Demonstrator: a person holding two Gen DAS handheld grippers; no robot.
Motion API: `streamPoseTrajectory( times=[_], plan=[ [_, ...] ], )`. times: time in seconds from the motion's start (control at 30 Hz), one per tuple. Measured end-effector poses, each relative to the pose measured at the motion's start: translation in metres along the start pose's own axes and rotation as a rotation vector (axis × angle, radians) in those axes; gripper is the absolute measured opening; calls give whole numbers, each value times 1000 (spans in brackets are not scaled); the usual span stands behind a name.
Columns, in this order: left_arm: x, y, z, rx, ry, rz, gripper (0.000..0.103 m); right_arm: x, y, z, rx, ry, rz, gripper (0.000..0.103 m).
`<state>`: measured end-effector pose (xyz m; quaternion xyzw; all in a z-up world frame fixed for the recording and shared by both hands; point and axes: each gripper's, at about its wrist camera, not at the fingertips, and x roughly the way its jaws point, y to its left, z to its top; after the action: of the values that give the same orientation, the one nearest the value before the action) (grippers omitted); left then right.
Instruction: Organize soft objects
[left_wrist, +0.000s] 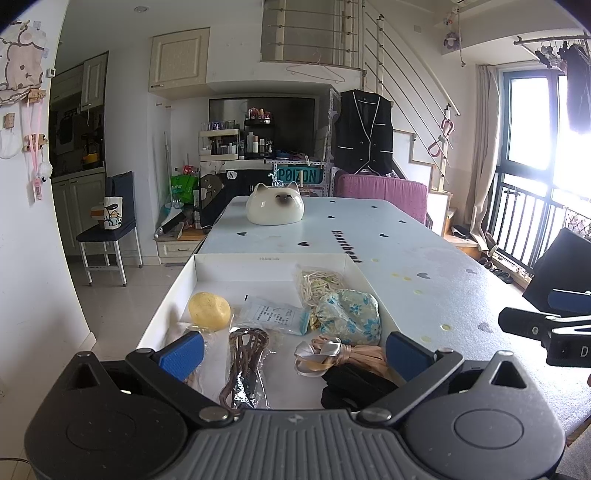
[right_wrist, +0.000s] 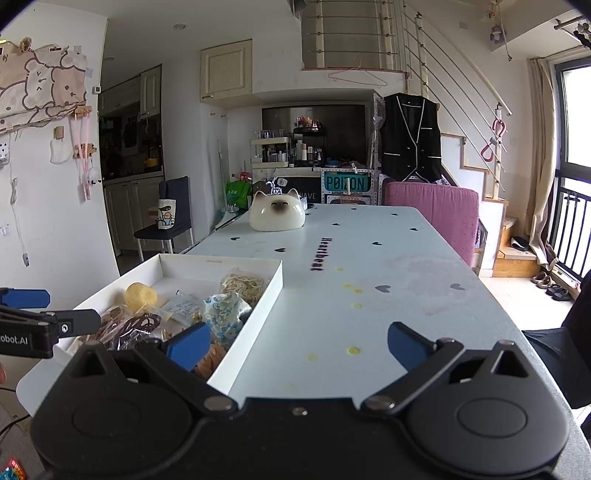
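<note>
Judging from how things lie, you are near the end: the table (right_wrist: 369, 288) carries nothing loose, and the white box (left_wrist: 271, 268) holds the soft objects, including the floral pouch (left_wrist: 351, 317), yellow sponge (left_wrist: 208, 311) and ribbon bundle (left_wrist: 332, 356). Your left gripper (left_wrist: 293, 352) hovers above the box and your right gripper (right_wrist: 299, 341) over bare table, both with fingers apart and empty.

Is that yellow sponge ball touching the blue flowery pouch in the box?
Apart. The left wrist view shows the yellow sponge and the floral pouch separated by a clear packet lying between them.
</note>
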<state>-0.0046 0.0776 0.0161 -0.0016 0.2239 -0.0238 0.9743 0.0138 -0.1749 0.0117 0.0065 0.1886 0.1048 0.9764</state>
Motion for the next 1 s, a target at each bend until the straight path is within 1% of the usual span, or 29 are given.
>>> streamPoseTrajectory(
  times=[1.0],
  plan=[
    [0,-1,0,3,-3,2,103,-2,-5,-1,2,7,-11,103]
  ],
)
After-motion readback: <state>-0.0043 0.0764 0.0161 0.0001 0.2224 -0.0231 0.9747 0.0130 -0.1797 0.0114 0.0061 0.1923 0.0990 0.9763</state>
